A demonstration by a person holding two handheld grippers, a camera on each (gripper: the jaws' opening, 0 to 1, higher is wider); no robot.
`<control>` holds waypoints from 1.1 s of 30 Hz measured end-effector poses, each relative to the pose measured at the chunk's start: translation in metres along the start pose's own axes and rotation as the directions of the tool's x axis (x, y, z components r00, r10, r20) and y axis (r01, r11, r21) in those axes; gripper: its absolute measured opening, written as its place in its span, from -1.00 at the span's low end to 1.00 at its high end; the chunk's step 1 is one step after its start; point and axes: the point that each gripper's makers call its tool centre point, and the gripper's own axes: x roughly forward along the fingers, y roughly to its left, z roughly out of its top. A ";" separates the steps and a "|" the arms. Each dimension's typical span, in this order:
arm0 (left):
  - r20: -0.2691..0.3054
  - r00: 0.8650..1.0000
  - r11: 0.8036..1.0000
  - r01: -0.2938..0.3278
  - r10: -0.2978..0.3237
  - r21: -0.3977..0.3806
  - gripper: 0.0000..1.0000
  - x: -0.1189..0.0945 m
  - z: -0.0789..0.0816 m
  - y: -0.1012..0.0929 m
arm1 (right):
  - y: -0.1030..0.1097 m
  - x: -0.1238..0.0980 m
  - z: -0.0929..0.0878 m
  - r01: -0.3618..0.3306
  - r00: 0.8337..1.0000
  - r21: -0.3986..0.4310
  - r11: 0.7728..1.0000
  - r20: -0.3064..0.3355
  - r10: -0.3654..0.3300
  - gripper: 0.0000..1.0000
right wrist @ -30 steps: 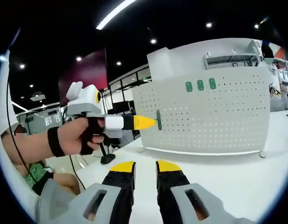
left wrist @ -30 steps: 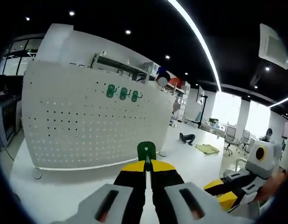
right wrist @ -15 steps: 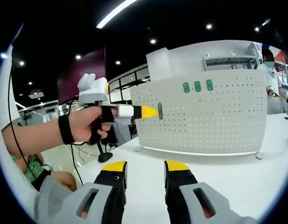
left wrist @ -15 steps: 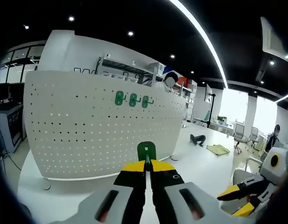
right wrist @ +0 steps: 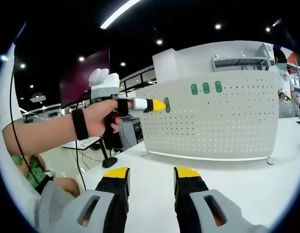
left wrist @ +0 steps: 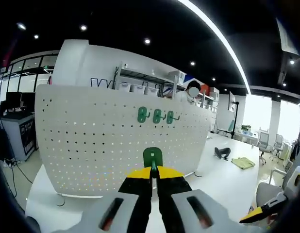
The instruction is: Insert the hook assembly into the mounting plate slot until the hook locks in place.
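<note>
1. Left gripper [left wrist: 151, 171]: its yellow-tipped black jaws are pressed together on a green hook [left wrist: 152, 158], which stands upright just above the tips. In the right gripper view the same left gripper [right wrist: 159, 105] comes in from the left, held in a hand [right wrist: 100, 118] wearing a dark wrist strap, with the hook [right wrist: 166, 104] at its tip close to the board's left edge.
2. Pegboard [left wrist: 101, 141]: a white, curved, upright panel straight ahead of the left gripper, pierced by regular rows of small holes, standing on a white table [left wrist: 45, 204].
3. Mounted hooks [left wrist: 157, 116]: three green plates in a row, above and beyond the held hook; in the right gripper view they [right wrist: 206, 88] sit high on the board [right wrist: 223, 121].
4. Right gripper [right wrist: 151, 175]: jaws apart, nothing between them, low over the table [right wrist: 155, 170], well short of the board.
5. Surroundings: metal shelving [left wrist: 140, 82] behind the board; a dark item [left wrist: 222, 152] and a yellow-green cloth [left wrist: 243, 163] lie on the table to the right.
</note>
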 end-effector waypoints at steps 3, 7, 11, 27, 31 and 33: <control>-0.005 1.000 1.000 -0.020 0.020 0.009 -0.95 0.005 0.001 0.001 | -0.003 -0.001 0.001 0.010 1.000 -0.003 1.000 0.009 -0.010 -0.21; 0.001 0.999 0.998 -0.052 0.052 0.031 -0.95 0.010 0.004 0.003 | -0.009 -0.003 0.001 0.027 0.999 0.006 1.000 0.016 -0.028 -0.21; 0.013 0.996 0.994 -0.090 0.090 0.058 -0.95 0.017 0.010 0.008 | -0.014 -0.005 0.002 0.044 0.999 0.019 0.999 0.028 -0.045 -0.21; 0.016 0.983 0.977 -0.184 0.183 0.104 -0.95 0.038 0.026 0.023 | -0.023 -0.004 0.002 0.048 0.998 0.039 0.998 0.044 -0.049 -0.18; 0.015 0.978 0.971 -0.208 0.208 0.120 -0.95 0.041 0.031 0.028 | -0.025 -0.003 0.003 0.043 0.998 0.049 0.998 0.047 -0.045 -0.16; 0.020 0.977 0.969 -0.214 0.213 0.127 -0.95 0.044 0.033 0.029 | -0.026 -0.003 0.001 0.041 0.998 0.060 0.997 0.040 -0.044 -0.15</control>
